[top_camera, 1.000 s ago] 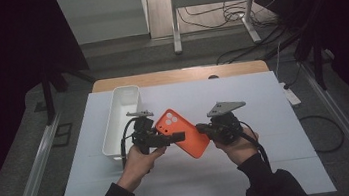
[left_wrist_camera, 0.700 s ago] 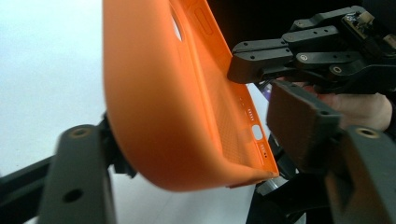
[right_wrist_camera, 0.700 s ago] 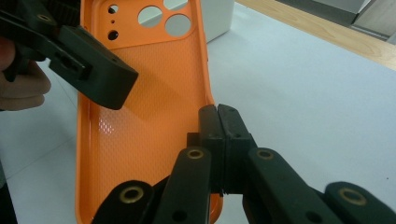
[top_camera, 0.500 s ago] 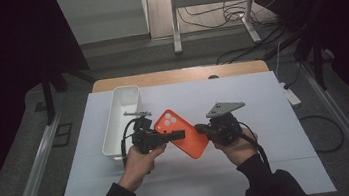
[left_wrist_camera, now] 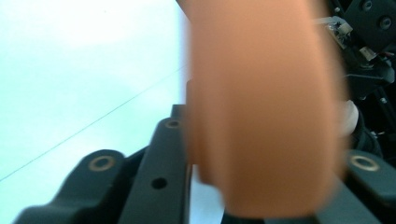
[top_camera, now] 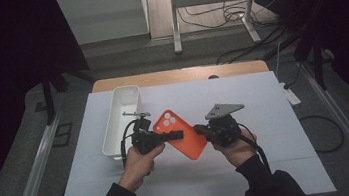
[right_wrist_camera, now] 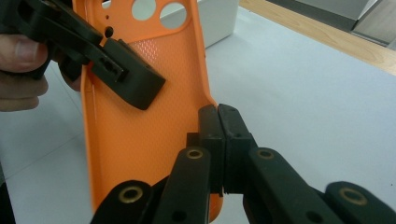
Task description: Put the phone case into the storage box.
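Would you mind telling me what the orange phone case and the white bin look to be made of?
The orange phone case looks like soft matte silicone or flexible plastic: its inner face is finely dimpled, with no glare. The white bin looks like rigid moulded plastic, with smooth, thin walls and rounded corners. Neither can be told for certain.

The left tongs [top_camera: 176, 135] have just closed on the orange phone case [top_camera: 183, 138].

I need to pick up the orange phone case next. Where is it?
In the high view, the orange phone case sits mid-table between the left gripper and right gripper, right of the white bin.
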{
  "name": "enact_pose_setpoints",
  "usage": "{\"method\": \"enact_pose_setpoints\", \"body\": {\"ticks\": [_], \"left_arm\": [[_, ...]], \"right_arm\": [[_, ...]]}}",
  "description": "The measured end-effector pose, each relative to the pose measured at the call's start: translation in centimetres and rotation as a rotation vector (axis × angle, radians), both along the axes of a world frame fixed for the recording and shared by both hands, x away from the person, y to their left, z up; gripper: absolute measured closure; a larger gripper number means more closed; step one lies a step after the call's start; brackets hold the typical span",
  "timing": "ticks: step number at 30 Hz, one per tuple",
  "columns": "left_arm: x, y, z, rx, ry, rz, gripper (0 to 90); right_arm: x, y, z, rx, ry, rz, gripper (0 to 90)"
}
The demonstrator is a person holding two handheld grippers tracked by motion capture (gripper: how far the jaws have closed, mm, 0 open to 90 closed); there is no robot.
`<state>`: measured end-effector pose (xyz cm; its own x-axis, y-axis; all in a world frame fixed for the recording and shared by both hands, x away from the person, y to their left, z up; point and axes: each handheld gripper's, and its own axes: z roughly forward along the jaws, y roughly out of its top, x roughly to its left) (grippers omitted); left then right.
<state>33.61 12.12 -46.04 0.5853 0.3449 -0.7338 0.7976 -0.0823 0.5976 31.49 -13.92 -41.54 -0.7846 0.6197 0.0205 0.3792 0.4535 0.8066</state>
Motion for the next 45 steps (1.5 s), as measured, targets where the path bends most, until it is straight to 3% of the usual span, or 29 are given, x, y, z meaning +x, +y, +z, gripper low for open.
{"method": "enact_pose_setpoints", "body": {"ticks": [4,9,17,18,22,27,31,40,43,45], "left_arm": [[-0.1,-0.1,0.1,0.018,-0.007,-0.006,85.6],[-0.2,0.2,0.5,0.031,-0.035,-0.017,85.8],[-0.3,0.5,1.2,0.08,-0.093,-0.053,85.6],[-0.3,0.5,1.2,0.08,-0.093,-0.053,85.6],[-0.2,0.9,1.4,0.097,-0.112,-0.066,85.5],[-0.3,1.3,1.7,0.12,-0.143,-0.088,85.4],[-0.3,1.4,1.8,0.137,-0.164,-0.101,85.3],[-0.5,1.1,2.0,0.152,-0.213,-0.159,85.3],[-0.6,0.9,2.0,0.153,-0.22,-0.176,85.2],[-0.6,0.9,2.0,0.157,-0.224,-0.184,85.2]], "right_arm": [[-0.1,0.2,-0.3,-0.017,0.001,0.016,85.9],[-0.1,-0.1,0.1,0.011,0.017,0.023,76.0],[0.1,-0.9,0.6,0.028,0.054,0.046,45.2],[0.1,-0.9,0.6,0.028,0.054,0.046,45.2],[0.4,-1.1,0.4,0.057,0.094,0.093,24.2],[0.8,-0.8,-0.4,0.055,0.126,0.089,1.7],[0.9,-0.8,-0.7,0.068,0.119,0.093,0.0],[1.1,-1.0,-1.0,0.085,0.179,0.167,0.0],[1.1,-1.0,-1.1,0.131,0.193,0.174,0.0],[1.0,-0.8,-1.2,0.131,0.195,0.176,0.0]]}}
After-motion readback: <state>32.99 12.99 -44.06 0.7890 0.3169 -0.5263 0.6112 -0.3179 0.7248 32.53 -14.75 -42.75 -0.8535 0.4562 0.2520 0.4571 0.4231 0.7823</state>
